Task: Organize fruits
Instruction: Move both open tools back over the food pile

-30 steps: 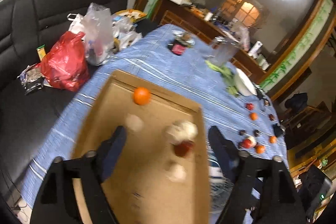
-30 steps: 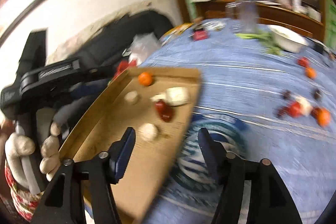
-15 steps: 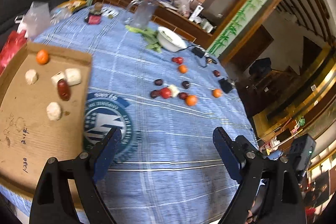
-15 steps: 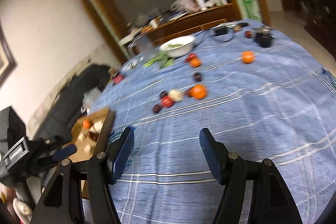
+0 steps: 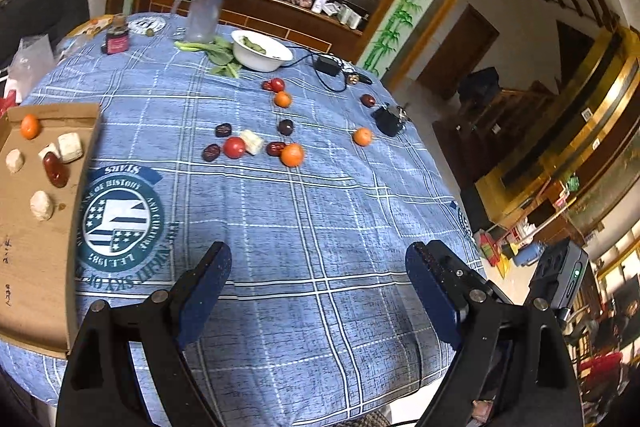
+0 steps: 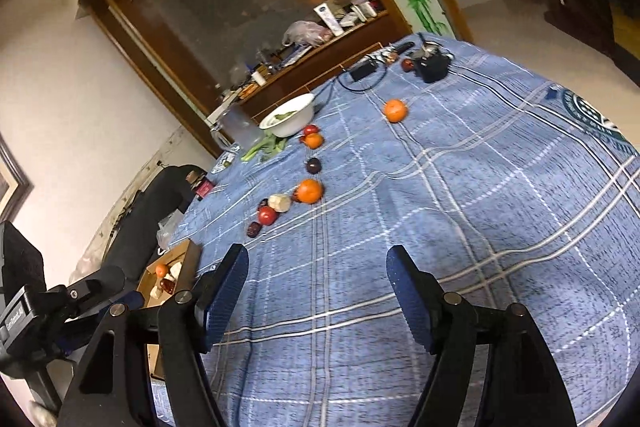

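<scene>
1. Left gripper spread, empty — fruit cluster well ahead on blue tablecloth.
2. Right gripper spread, empty.
3. Cardboard tray left — holds some fruit.

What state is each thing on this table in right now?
Left gripper: open, empty.
Right gripper: open, empty.
Cardboard tray: holds five pieces.
White bowl: upright, greens inside.
Clear pitcher: upright.
Nearest orange: loose on the cloth.
</scene>
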Tool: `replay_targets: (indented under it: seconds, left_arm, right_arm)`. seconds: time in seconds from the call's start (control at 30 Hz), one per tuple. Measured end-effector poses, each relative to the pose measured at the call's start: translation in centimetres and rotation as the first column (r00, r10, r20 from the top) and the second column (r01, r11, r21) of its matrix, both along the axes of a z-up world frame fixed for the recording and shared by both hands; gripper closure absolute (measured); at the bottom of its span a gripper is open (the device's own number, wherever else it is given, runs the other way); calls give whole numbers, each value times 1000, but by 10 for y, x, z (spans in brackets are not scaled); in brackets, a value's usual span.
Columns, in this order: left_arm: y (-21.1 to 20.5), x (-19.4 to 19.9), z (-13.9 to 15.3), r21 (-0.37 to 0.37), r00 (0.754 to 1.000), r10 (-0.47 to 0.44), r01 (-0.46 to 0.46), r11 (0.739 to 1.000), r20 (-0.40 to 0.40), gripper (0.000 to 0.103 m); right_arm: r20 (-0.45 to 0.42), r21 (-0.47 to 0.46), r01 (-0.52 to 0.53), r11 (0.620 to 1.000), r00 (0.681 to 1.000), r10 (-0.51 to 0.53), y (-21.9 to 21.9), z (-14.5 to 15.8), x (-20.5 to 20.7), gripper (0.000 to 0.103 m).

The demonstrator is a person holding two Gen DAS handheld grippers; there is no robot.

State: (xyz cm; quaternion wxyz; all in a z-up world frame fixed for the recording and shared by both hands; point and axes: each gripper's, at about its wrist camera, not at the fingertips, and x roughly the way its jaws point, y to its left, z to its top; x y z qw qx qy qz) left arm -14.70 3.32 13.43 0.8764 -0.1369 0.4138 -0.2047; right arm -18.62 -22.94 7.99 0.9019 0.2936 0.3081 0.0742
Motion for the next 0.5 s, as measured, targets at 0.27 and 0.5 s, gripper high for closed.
replay_targets:
  seconds: [0.27,0.5]
  left_arm:
    - [-6,12,-22,16,998,0,1,1000,-57,15]
    - [1,26,-39,-4,996,2,-2,1000,-91,15]
  right_arm:
    - [-60,-2,-14,1000,998,14,1,-25,13,26]
    - [-100,-52,-38,998,994,33,16,-39,28,26]
